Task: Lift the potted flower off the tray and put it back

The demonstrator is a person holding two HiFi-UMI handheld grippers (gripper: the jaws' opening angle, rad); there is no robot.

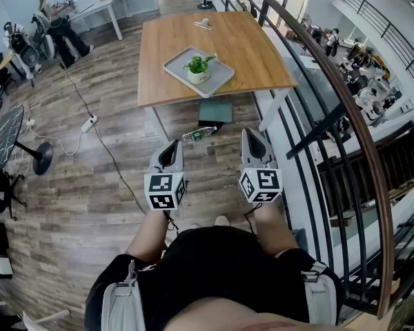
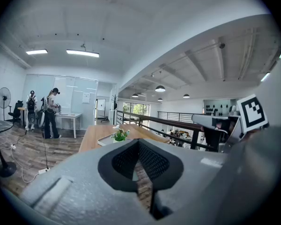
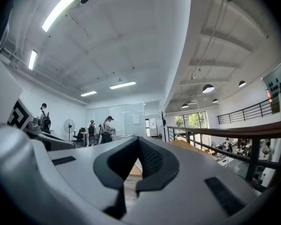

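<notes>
Left hand-held gripper (image 1: 171, 150) and right hand-held gripper (image 1: 254, 138) ride level at the person's waist, jaws together on nothing, probably because the table (image 1: 248, 47) lies well ahead. Its tray (image 1: 174, 65) carries the potted flower (image 1: 199, 69), upright near the middle.

No legible text or signs

The potted flower (image 1: 199, 68) stands in the tray (image 1: 221, 75) on the table (image 1: 172, 40).
</notes>
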